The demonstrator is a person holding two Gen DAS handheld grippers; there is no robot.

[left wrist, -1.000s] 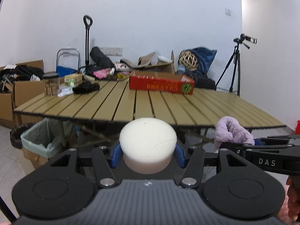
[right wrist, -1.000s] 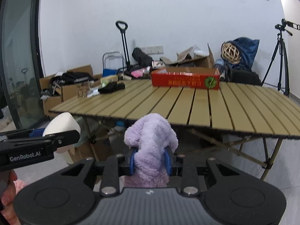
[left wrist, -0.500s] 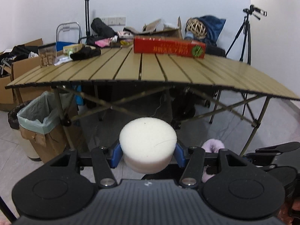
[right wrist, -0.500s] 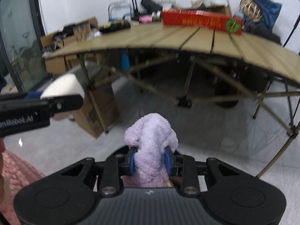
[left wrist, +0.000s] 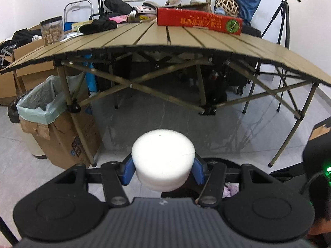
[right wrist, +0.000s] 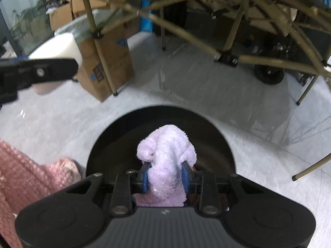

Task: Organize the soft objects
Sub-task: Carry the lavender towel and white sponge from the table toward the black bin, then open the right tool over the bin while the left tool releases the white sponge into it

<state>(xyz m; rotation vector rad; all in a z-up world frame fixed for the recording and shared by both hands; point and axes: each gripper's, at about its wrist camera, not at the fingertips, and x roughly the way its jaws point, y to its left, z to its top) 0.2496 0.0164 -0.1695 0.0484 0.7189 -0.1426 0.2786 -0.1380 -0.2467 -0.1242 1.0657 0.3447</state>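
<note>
Two soft things gripped — left gripper (left wrist: 163,170) pinches foam (left wrist: 163,157), right gripper (right wrist: 165,174) squeezes plush (right wrist: 166,157) over the tub (right wrist: 111,140), likely for dropping in.

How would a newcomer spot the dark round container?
Start at the folding table frame, then drop to the grey floor in front of it. The black round bin sits there under the right gripper, the only dark circular thing, beside pink fabric.
</note>
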